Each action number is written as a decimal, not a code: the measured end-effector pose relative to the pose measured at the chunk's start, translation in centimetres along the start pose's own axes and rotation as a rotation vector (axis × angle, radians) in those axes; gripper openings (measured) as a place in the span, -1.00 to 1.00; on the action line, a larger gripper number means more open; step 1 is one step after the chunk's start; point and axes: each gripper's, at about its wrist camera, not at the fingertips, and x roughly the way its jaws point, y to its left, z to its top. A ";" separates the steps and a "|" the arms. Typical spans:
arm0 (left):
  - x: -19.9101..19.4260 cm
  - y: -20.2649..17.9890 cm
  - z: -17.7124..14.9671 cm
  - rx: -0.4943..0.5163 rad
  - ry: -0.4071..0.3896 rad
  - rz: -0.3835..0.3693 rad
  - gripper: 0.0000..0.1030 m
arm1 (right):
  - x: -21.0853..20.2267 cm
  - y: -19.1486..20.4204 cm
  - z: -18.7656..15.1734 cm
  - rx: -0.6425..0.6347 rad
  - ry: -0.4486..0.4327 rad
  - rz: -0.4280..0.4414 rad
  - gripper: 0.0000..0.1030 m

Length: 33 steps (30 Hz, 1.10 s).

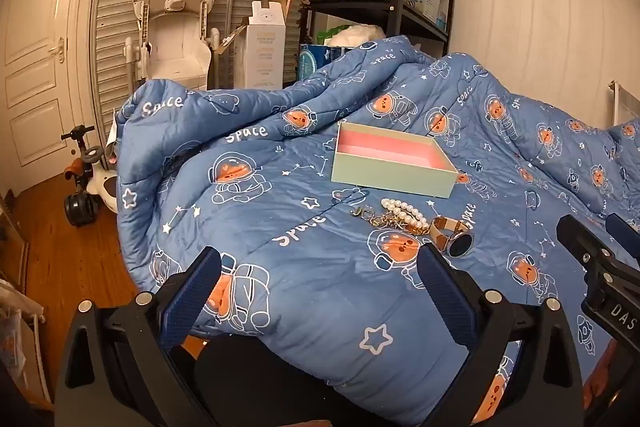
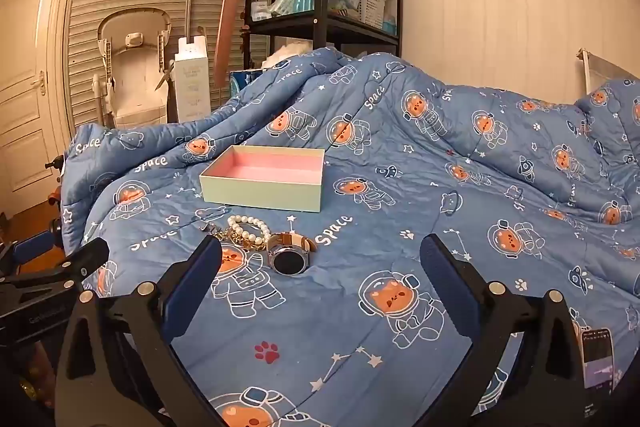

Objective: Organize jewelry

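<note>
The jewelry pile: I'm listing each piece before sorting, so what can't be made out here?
- Gold pieces, both views: tangled and too small to count or name.
- Pearl bracelet, right wrist view: near edge hidden among the gold pieces.
- Watch: strap partly folded behind the case.
- Box: near floor hidden by its front wall.
</note>
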 end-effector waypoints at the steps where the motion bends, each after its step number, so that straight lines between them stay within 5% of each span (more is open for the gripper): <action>1: 0.0 0.0 0.0 0.001 0.001 0.001 0.87 | 0.0 0.0 0.0 0.001 0.001 -0.001 0.90; 33: 0.1 0.6 -0.4 -0.007 0.008 0.010 0.87 | 0.2 -0.5 0.0 0.025 0.026 -0.022 0.90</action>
